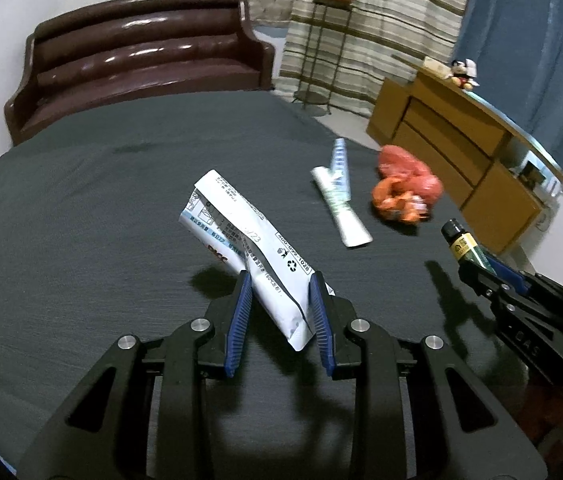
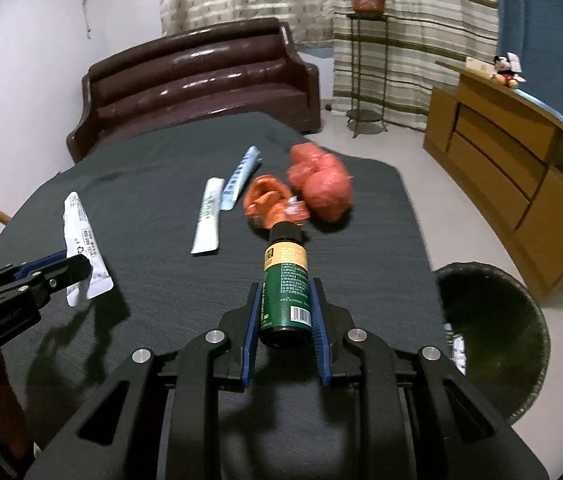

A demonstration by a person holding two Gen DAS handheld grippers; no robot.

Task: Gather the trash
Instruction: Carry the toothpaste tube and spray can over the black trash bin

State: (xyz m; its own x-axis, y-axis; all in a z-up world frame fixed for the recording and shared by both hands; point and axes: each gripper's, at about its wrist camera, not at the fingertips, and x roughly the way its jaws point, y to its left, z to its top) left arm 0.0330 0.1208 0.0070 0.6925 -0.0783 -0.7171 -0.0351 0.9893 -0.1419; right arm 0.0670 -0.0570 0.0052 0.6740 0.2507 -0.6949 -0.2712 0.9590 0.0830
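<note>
Left gripper (image 1: 281,304) clamped on a white wrapper (image 1: 247,240); right gripper (image 2: 286,308) clamped on a green bottle (image 2: 284,288), red bag (image 2: 321,184) ahead.

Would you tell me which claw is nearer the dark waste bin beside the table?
Right. The right claw, holding the green bottle, is beside the bin; the left claw is farther away.

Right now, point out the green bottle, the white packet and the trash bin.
green bottle (image 2: 285,288): right wrist view, on its label.
white packet (image 1: 257,252): left wrist view, on its printed face.
trash bin (image 2: 493,332): right wrist view, on its dark inner wall.
</note>
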